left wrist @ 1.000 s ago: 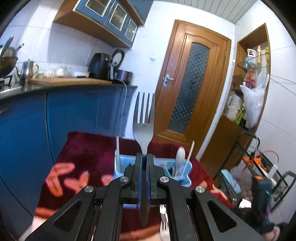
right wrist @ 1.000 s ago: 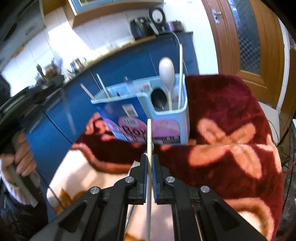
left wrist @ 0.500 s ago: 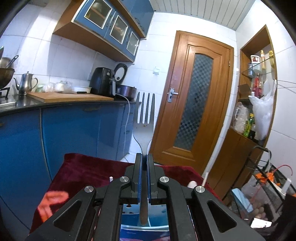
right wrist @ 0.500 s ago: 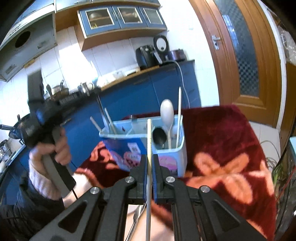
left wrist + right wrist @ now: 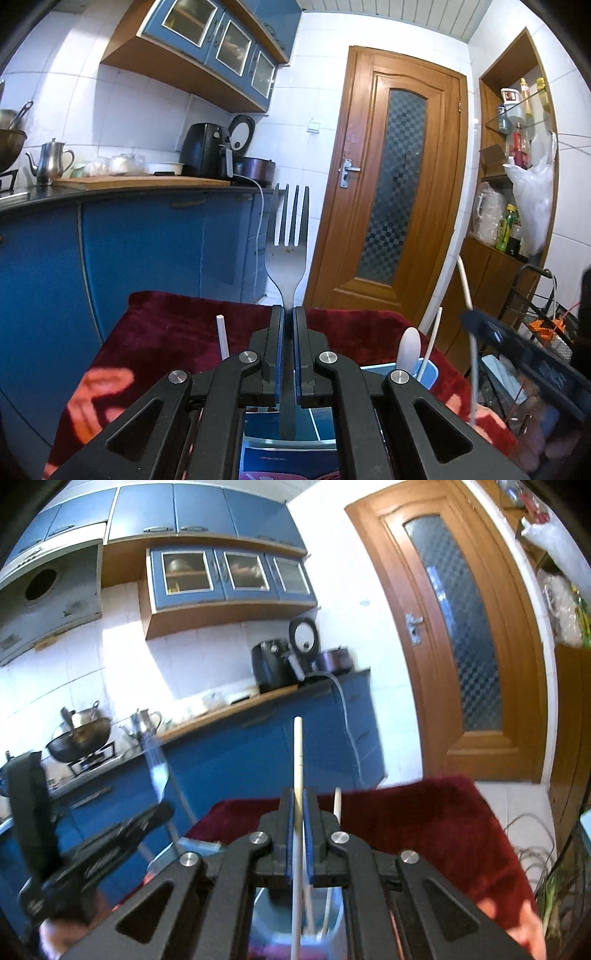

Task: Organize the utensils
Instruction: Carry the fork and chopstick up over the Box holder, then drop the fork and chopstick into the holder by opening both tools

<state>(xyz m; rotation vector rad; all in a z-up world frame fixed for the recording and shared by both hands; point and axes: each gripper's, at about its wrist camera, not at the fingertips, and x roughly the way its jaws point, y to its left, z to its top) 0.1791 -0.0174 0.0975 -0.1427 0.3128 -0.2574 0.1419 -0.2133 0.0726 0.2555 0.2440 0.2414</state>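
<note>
My left gripper (image 5: 289,314) is shut on a steel fork (image 5: 288,236), tines up, its handle hanging over the blue utensil box (image 5: 288,435) just below. A white spoon (image 5: 410,347) and white chopsticks (image 5: 221,336) stand in the box. My right gripper (image 5: 298,797) is shut on a white chopstick (image 5: 298,753), held upright above the light-blue box (image 5: 332,912), where another chopstick (image 5: 337,805) stands. In the right wrist view the left gripper (image 5: 110,842) with its fork (image 5: 157,768) is on the left, blurred. In the left wrist view the right gripper (image 5: 517,350) is on the right.
The box stands on a table under a dark red flowered blanket (image 5: 177,332). Beyond it run blue cabinets and a counter (image 5: 140,182) with a kettle (image 5: 50,162) and an air fryer (image 5: 205,149). A wooden door (image 5: 399,192) and a wire rack (image 5: 546,317) are to the right.
The left gripper with the fork has come in over the box, which now lies beneath it. The right gripper rose and tipped up with its chopstick, so the box dropped to its view's bottom.
</note>
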